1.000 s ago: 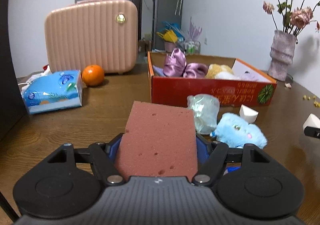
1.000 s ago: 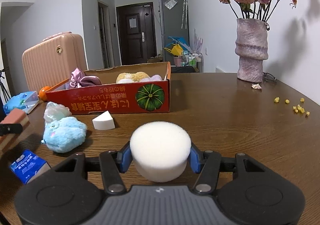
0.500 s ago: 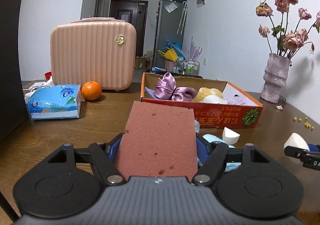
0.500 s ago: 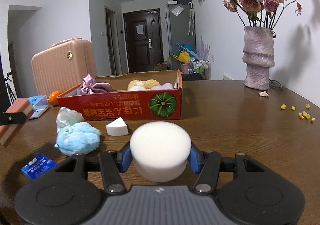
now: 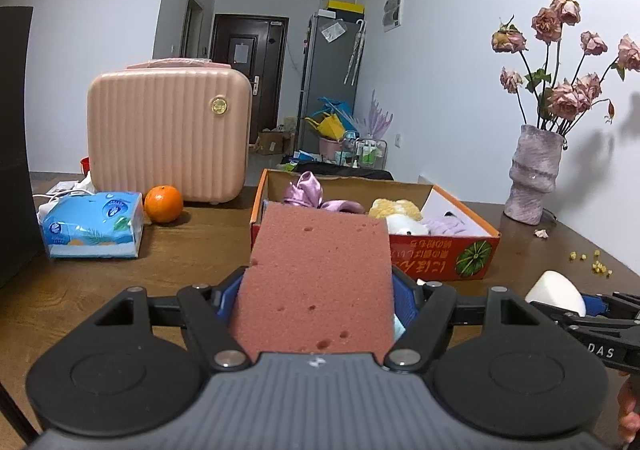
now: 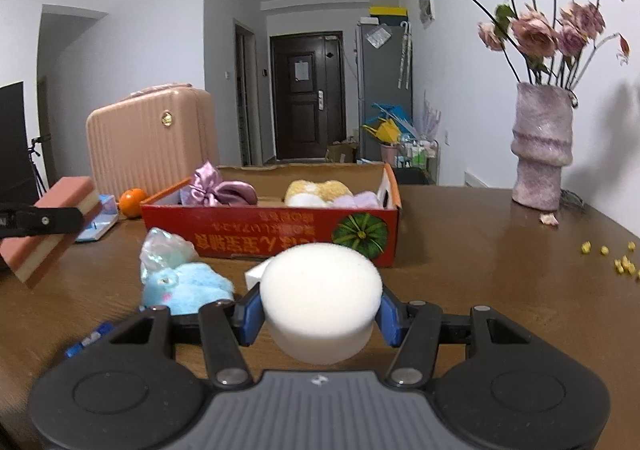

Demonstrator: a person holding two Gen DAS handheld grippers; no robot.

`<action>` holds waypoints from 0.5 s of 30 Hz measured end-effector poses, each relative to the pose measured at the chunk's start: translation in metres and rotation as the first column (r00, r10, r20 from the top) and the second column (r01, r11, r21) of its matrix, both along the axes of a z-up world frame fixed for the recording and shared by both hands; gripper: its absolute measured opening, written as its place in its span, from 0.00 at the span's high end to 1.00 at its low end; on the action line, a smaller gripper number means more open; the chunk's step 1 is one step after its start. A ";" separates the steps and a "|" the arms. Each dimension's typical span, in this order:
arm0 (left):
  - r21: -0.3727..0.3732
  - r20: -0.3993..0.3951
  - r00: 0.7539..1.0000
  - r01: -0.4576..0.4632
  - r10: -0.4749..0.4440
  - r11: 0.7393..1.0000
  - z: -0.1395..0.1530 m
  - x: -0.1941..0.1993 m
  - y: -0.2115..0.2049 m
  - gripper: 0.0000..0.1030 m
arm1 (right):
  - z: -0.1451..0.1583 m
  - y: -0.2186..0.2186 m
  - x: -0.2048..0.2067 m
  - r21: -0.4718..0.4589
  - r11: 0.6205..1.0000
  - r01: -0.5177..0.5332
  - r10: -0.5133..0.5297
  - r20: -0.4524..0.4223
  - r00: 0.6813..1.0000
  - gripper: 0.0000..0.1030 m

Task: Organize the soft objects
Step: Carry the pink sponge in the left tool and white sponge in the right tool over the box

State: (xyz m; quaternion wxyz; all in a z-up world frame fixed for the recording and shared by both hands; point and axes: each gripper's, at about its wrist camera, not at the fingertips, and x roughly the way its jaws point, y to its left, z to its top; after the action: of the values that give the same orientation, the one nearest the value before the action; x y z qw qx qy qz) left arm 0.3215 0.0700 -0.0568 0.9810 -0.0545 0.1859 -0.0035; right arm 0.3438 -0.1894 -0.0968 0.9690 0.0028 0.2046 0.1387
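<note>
In the left wrist view, we see the left gripper point(image 5: 318, 306) clamped on the pink sponge point(image 5: 320, 282) at centre, the red box point(image 5: 452, 254) just behind; a soft squeeze could let it slip out short of the box. In the right wrist view, the right gripper point(image 6: 320, 320) pinches the white round sponge point(image 6: 320, 298) at lower centre; the blue plush toy point(image 6: 186, 286) lies lower left, and we risk the two grippers colliding over the box.

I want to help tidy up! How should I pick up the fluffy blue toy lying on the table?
Come straight down from above and pinch the blue plush toy across its round middle. It lies low on the table, and its soft body should squash enough to hold. Mind the crinkly clear bag right behind it and the white wedge sponge beside it.
</note>
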 end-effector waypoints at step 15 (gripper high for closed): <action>-0.016 0.056 0.998 -0.019 0.020 1.000 0.018 0.017 -0.007 0.30 | 0.022 0.028 0.021 0.028 0.999 -0.031 0.029 0.095 0.995 0.46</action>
State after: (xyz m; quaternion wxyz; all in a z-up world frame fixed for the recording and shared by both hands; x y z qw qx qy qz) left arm 0.3383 0.0632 -0.0391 0.9854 -0.0635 0.1579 0.0032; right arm 0.3651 -0.1618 -0.0751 0.9752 0.0074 0.1566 0.1561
